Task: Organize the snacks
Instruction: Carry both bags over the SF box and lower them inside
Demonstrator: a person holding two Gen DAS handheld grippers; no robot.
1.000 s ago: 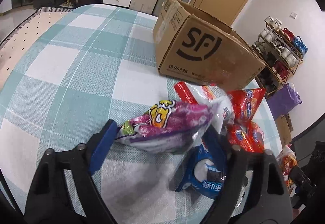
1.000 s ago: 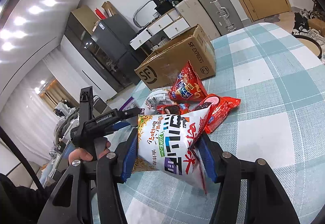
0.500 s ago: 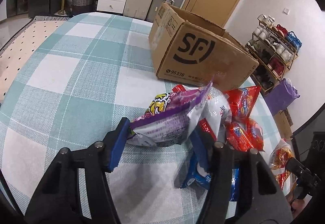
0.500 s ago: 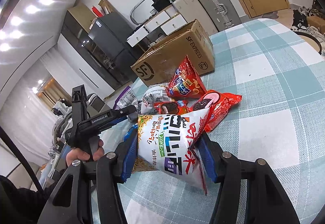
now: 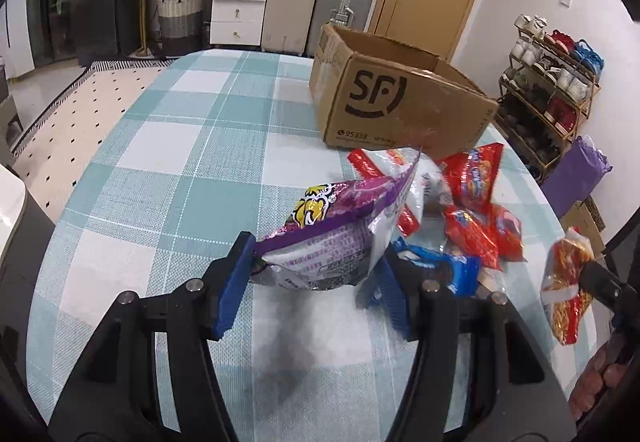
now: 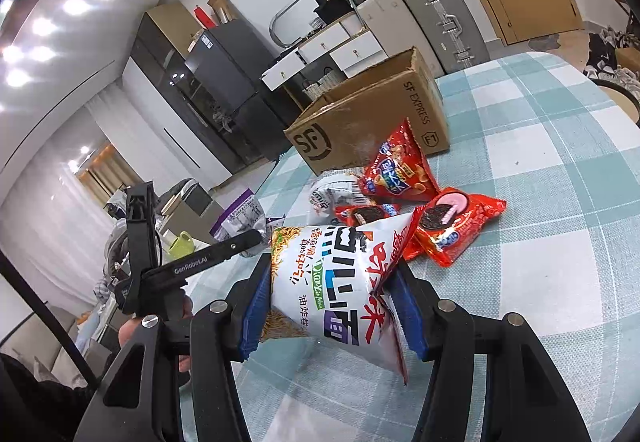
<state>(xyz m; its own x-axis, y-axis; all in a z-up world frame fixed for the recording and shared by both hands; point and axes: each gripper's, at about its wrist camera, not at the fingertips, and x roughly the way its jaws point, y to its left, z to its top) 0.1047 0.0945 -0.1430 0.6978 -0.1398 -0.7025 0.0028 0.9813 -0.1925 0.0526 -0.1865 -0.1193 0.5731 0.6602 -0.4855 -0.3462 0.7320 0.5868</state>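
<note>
Here, left gripper (image 5: pixel 316 278) jaws clamped on purple snack bag (image 5: pixel 336 242), right gripper (image 6: pixel 332 306) jaws clamped on noodle packet (image 6: pixel 336 282)

Both wrist views look down along their fingers, close over the counter (image 5: pixel 168 169), toward the cardboard box (image 5: pixel 400 109) they share (image 6: pixel 360 121).

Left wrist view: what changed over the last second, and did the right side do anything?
The left tongs closed on the purple snack bag and lifted it off the checked tablecloth, tilting it toward the cardboard box. The right tongs kept their grip on the white noodle packet; the red packets and box stayed put.
</note>
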